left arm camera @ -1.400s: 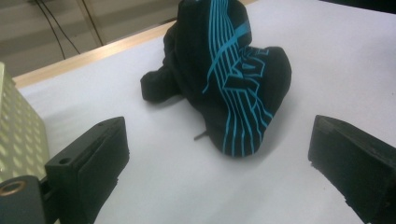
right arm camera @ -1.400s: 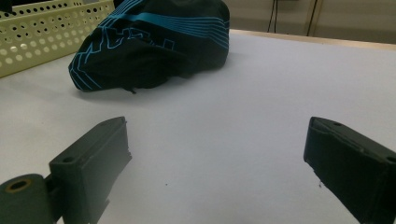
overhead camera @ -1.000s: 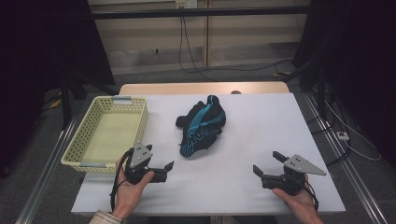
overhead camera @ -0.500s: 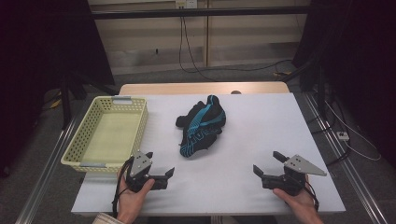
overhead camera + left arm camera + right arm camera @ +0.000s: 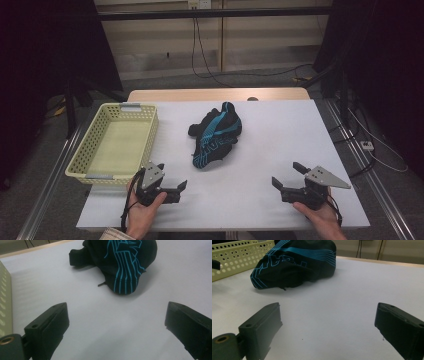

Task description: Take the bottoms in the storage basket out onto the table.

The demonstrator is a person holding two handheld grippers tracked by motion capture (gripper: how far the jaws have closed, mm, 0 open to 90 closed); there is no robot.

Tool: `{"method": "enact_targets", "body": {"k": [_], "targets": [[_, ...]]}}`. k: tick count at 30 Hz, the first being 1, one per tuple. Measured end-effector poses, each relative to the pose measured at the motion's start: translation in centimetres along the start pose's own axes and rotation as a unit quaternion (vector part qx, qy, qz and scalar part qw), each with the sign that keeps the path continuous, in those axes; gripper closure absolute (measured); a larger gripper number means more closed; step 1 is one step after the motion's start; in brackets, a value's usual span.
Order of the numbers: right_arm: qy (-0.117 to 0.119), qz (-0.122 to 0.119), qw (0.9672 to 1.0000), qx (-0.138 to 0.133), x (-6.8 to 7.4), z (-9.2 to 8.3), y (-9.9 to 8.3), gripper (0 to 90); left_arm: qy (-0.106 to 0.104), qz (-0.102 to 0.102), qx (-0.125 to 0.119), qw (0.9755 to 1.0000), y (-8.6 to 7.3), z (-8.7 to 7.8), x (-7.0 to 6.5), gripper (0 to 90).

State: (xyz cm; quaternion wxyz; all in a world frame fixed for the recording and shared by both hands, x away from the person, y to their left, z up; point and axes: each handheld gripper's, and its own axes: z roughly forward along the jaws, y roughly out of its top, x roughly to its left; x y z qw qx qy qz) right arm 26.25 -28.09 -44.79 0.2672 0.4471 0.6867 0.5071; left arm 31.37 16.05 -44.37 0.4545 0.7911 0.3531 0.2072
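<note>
Both claws spread wide and empty, left claw (image 5: pixel 171 183) and right claw (image 5: pixel 289 176) low at the near edge, aimed at the crumpled black-and-teal garment (image 5: pixel 216 134) mid-surface, beside the yellow basket (image 5: pixel 90 150), likely its destination.

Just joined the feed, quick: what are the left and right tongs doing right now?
Left tongs: open, holding nothing.
Right tongs: open, holding nothing.
</note>
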Motion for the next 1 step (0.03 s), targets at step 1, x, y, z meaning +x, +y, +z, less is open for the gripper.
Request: {"method": "enact_targets", "body": {"k": [1], "targets": [[0.000,0.001,1.0000,-0.001,-0.03,0.00,0.01,6.6,0.000,0.000,0.000,1.0000,0.00,0.00,0.00,5.4]]}}
